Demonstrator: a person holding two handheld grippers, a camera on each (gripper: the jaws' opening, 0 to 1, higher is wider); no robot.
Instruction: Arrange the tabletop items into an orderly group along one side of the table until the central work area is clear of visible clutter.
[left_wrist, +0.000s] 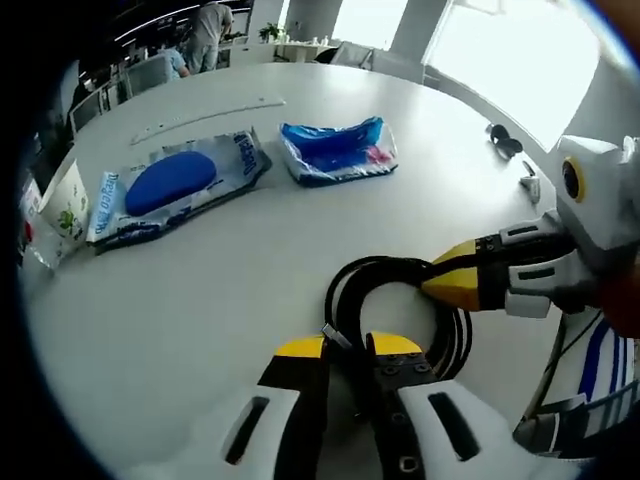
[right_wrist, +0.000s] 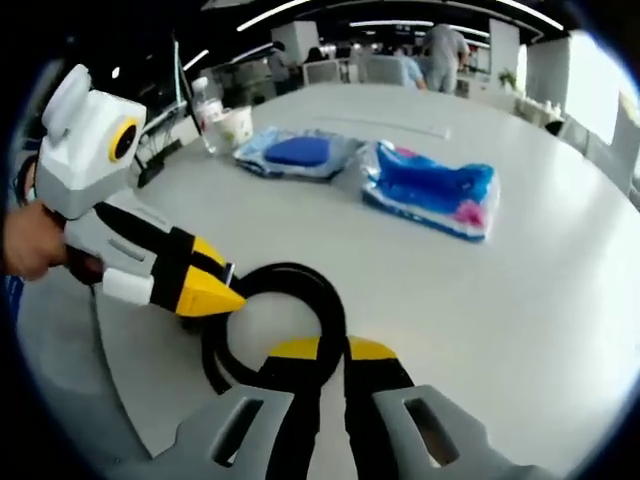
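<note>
A black cable coil (left_wrist: 400, 300) lies on the white table (left_wrist: 200, 300) near its edge. My left gripper (left_wrist: 347, 347) is shut on the coil's near strands, which run between its yellow-tipped jaws. My right gripper (left_wrist: 432, 281) comes in from the right, its yellow tips shut on the coil's far side. In the right gripper view the coil (right_wrist: 300, 280) loops up from my right gripper (right_wrist: 333, 347), which pinches it. My left gripper (right_wrist: 236, 292) grips the coil's left side, with a hand behind it.
Two plastic packets lie farther back: one with a blue oval (left_wrist: 170, 180) (right_wrist: 298, 152), one blue and pink (left_wrist: 335, 150) (right_wrist: 430, 190). A white strip (left_wrist: 210, 113) lies beyond them. A printed cup (left_wrist: 65, 205) (right_wrist: 232, 125) stands at the table's edge. People stand far behind.
</note>
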